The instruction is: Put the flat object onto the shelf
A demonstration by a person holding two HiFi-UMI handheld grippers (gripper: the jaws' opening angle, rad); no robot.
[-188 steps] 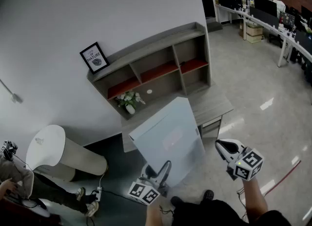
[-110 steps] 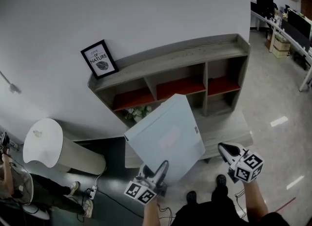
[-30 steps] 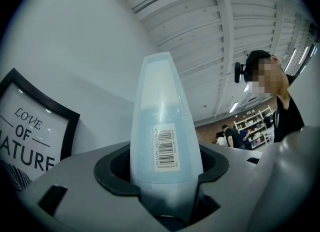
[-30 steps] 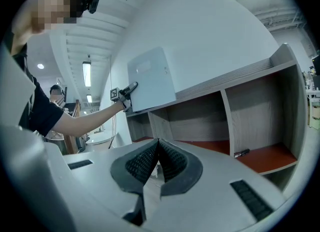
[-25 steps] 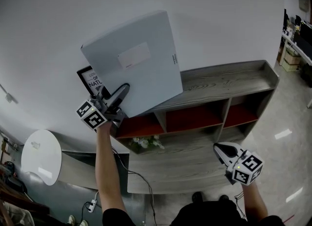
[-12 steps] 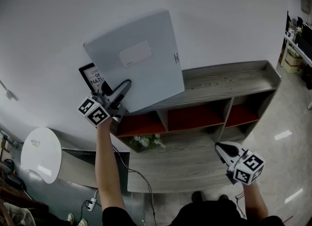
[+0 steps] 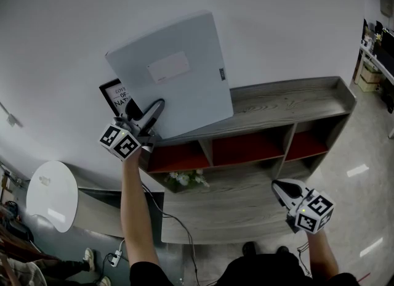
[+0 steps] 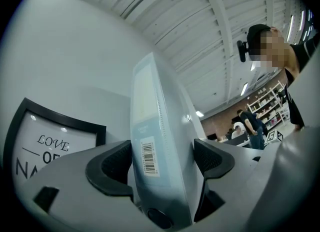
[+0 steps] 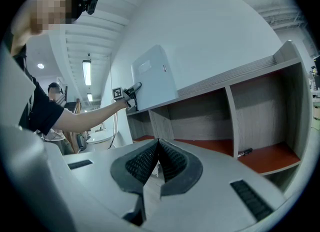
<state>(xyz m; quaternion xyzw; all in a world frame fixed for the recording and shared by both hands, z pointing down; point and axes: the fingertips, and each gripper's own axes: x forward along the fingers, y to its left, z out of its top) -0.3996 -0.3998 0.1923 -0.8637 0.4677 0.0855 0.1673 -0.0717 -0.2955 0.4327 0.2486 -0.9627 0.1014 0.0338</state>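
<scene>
**White wall, grey shelf: placement all but finished**

Behind everything stood one white wall (image 7: 277,20), and against it one grey wooden shelf (image 7: 295,100), the landmark for the rest. Three red-floored compartments (image 7: 237,149) showed under the shelf's top board.

The one flat object (image 7: 178,81), a pale boxy folder, was up on the shelf's top board at its left end. It stood on its lower edge against the wall. The main part of the task therefore looked done, since the shelf seemed to carry the object. What was left, as I judged it, was to finish letting go and draw clear without tipping it.

One framed picture (image 7: 116,97) stood on the shelf top too, partly hidden by the object's left corner. One bunch of flowers (image 7: 184,180) sat lower in the shelf, under the leftmost red compartment.

Two grippers were in view. The left gripper (image 7: 159,105), at the shelf's upper left end, had just been opening its fingers. The object's lower corner stood between them, released, with a gap at one finger. The right gripper (image 7: 277,185) hung low in front of the shelf, fingers clenched on nothing.
</scene>
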